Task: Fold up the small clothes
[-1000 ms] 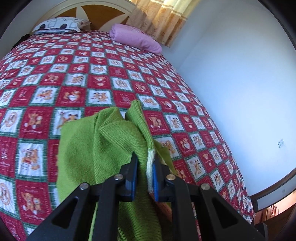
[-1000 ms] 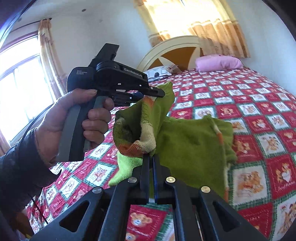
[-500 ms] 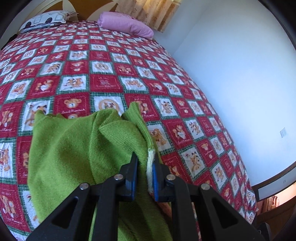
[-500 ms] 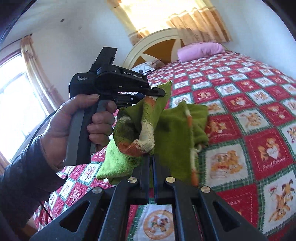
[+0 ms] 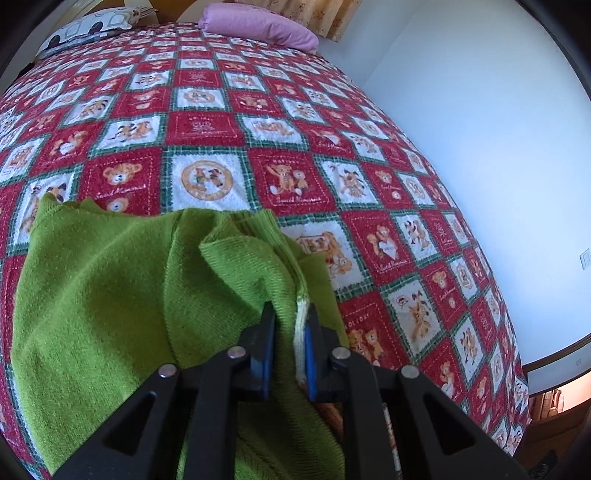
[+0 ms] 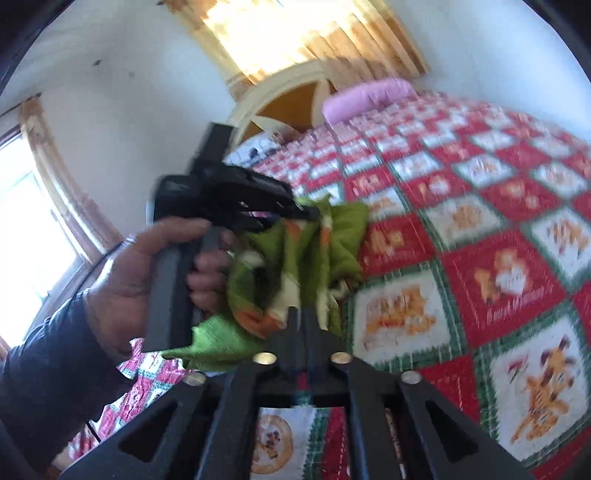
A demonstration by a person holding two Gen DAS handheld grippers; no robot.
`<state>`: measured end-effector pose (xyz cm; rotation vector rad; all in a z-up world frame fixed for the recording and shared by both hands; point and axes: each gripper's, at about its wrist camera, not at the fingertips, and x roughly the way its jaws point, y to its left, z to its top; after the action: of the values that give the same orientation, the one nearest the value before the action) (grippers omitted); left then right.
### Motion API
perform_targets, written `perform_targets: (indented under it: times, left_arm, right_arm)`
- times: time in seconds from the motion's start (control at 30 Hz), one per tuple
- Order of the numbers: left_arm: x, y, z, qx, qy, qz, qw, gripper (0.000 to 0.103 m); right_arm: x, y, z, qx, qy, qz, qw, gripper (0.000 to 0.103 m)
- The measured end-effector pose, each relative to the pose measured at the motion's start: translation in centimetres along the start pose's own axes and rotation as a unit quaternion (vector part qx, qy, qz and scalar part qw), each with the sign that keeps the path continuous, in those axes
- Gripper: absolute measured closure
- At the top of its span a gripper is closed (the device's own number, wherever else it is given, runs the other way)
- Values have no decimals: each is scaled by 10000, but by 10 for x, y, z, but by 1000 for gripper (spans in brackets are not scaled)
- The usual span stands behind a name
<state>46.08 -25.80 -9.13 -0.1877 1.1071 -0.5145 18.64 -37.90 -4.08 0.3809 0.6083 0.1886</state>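
A small green knitted garment (image 5: 110,295) with orange and white trim lies partly spread on the bed. My left gripper (image 5: 290,314) is shut on a bunched fold at the garment's white-edged hem. In the blurred right wrist view a hand (image 6: 122,280) holds that left gripper (image 6: 310,213), and the garment (image 6: 332,240) hangs crumpled from it. My right gripper (image 6: 302,317) sits just below the striped cuff; its jaws are opening and a narrow gap shows between them. The cuff still hangs at the fingertips.
The bed is covered by a red, white and green teddy-bear quilt (image 5: 288,122). A pink pillow (image 5: 258,26) and a patterned pillow (image 5: 88,26) lie at the headboard. A white wall (image 5: 480,129) runs along the bed's right side. A window (image 6: 22,229) is at the left.
The left gripper has sunk toward the quilt and more of the garment now rests spread on it. The right gripper's jaws, shut on the cuff before, have begun to part.
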Motion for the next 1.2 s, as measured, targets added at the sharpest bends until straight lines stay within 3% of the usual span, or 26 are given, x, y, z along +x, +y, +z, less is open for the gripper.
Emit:
perform_targets:
  times: [0.03, 0.07, 0.13, 0.2, 0.23, 0.4, 0.43, 0.47, 0.63, 0.73, 0.8, 0.9, 0.93, 1.03, 1.13, 1.2]
  left_arm:
    - [-1, 1, 0, 12, 16, -16, 10000, 89]
    - [-1, 1, 0, 25, 27, -17, 10000, 89]
    - [-3, 1, 0, 52, 39, -19, 10000, 89]
    - [-3, -1, 1, 134, 79, 15, 9999, 89]
    - [-3, -1, 1, 169, 106, 38, 9998, 89]
    - [-2, -3, 3, 312, 241, 95, 9992, 89]
    - [-3, -3, 3, 315, 248, 105, 9991, 89]
    - [-5, -5, 4, 326, 242, 121, 9991, 89]
    - [-10, -20, 6, 463, 120, 49, 9988, 89]
    - [8, -25, 7, 462, 215, 118, 9986, 89]
    - [19, -31, 5, 609, 264, 165, 9977, 87]
    - [16, -32, 1, 741, 118, 178, 9970, 74]
    - [10, -30, 0, 638, 57, 89, 9979, 65]
    - [-25, -23, -11, 544, -292, -243, 9978, 52]
    - [-62, -12, -31, 655, -798, 12, 9947, 30]
    - [-87, 4, -52, 770, -1135, 294, 9901, 24]
  right_arm:
    - [-2, 5, 2, -137, -88, 48, 9999, 53]
    - [-4, 12, 5, -284, -162, 112, 9994, 35]
    - [0, 26, 10, -647, -152, 290, 9974, 35]
    - [12, 37, 14, -994, 67, 178, 9949, 35]
    - [21, 42, 15, -1171, 205, 128, 9928, 36]
    - [56, 43, 11, -1556, 872, 172, 9838, 71]
    - [60, 41, 8, -1592, 969, 149, 9824, 89]
    - [60, 38, 4, -1580, 1025, 133, 9820, 98]
    - [39, 15, 1, -959, 1126, 198, 9888, 98]
    - [38, -4, 0, -630, 1160, -121, 9912, 99]
    - [44, -14, -2, -406, 1183, -110, 9921, 99]
    - [46, -20, -4, -300, 1169, -118, 9926, 99]
    - [46, -20, -4, -304, 1165, -136, 9926, 99]
    - [47, -25, -1, -218, 1123, -126, 9934, 98]
    - [43, -26, -2, -242, 1051, -44, 9942, 98]
    - [36, -26, -1, -260, 924, -19, 9954, 91]
